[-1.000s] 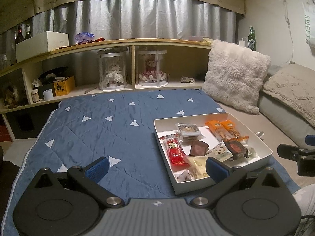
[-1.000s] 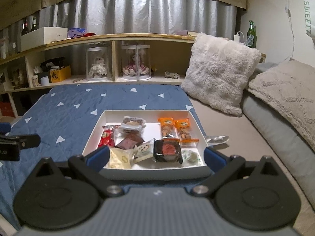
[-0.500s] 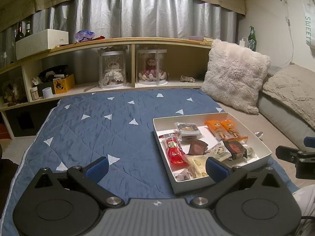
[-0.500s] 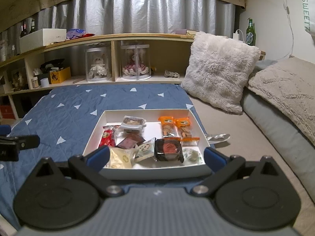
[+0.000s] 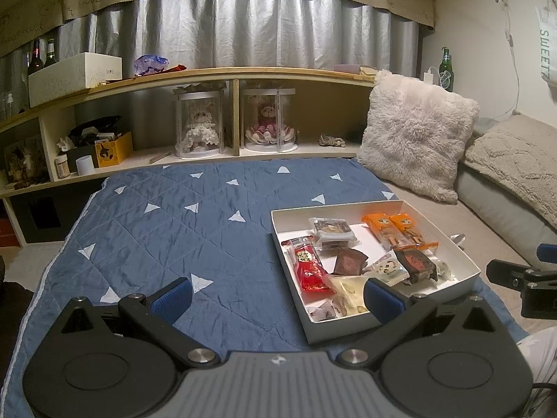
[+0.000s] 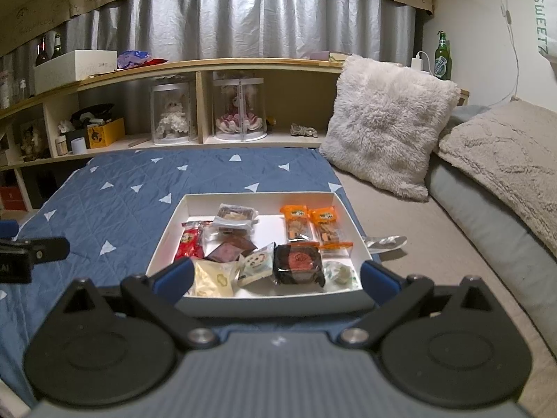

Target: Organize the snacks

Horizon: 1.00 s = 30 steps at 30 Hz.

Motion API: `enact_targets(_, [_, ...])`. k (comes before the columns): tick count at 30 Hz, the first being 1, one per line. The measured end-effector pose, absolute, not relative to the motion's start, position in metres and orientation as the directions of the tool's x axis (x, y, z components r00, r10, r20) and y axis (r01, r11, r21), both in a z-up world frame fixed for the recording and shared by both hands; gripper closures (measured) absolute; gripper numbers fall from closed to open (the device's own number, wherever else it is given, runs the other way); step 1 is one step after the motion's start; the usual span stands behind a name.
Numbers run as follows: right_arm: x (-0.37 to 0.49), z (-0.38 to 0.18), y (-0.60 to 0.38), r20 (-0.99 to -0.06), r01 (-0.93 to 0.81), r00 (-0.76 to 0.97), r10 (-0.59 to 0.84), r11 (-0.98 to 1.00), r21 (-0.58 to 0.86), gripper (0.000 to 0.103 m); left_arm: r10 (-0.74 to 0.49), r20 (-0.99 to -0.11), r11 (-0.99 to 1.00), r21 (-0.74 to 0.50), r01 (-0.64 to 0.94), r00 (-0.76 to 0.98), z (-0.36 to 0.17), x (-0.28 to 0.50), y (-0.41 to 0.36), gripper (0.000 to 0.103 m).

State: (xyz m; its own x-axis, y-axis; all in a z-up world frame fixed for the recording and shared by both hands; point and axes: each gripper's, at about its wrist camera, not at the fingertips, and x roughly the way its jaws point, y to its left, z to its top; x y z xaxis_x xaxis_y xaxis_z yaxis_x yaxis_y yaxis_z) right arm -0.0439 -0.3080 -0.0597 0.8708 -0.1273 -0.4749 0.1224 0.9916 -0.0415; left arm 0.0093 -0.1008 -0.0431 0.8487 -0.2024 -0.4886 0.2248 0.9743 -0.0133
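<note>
both tongs [image 5: 278, 294] [image 6: 276, 277] spread wide, glossy wrappers in shallow white box [image 6: 271, 301]

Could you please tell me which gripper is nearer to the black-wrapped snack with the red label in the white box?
Right. The right gripper hangs open directly before the black-wrapped snack; the left gripper, also open, sits over the blue quilt, off toward the box's left side.

Blue quilt, white box, bright wrappers

The quilt [image 6: 146, 188] is deep blue, scattered with white triangles. In the white box [image 6: 257, 301] lie two orange packets [image 6: 310, 224], a red one [image 6: 189, 244], a brown square [image 6: 229, 249] and a black wrapper with a red centre [image 6: 299, 264]. The fingers [image 6: 174, 275] are blue-tipped on black; the curtain [image 6: 243, 24] is silver-grey.
</note>
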Motion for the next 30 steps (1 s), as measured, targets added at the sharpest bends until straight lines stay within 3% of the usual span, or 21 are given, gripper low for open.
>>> enact_targets(30, [-0.0431, -0.0644, -0.3068, -0.483, 0.116, 0.867, -0.120, 0.993, -0.038, 0.001, -0.202, -0.491, 0.974, -0.013, 0.225, 0.848, -0.0436, 0.0083, -0.1015, 0.000])
